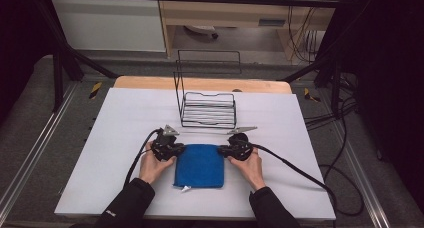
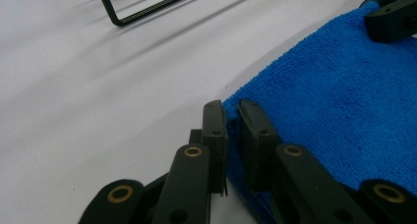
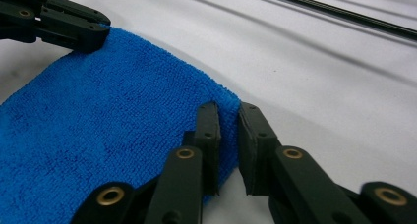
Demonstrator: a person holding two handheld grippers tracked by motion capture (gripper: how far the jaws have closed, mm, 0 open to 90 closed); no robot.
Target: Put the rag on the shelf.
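We grip the folded blue terry cloth (image 1: 199, 166) near the table's (image 1: 120, 123) front edge: left gripper (image 2: 232, 117) and right gripper (image 3: 228, 118) fingers pinch its far corners.

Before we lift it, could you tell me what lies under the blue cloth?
The blue cloth lies flat on the white table, which shows all around it. Anything beneath its middle is covered and cannot be seen.
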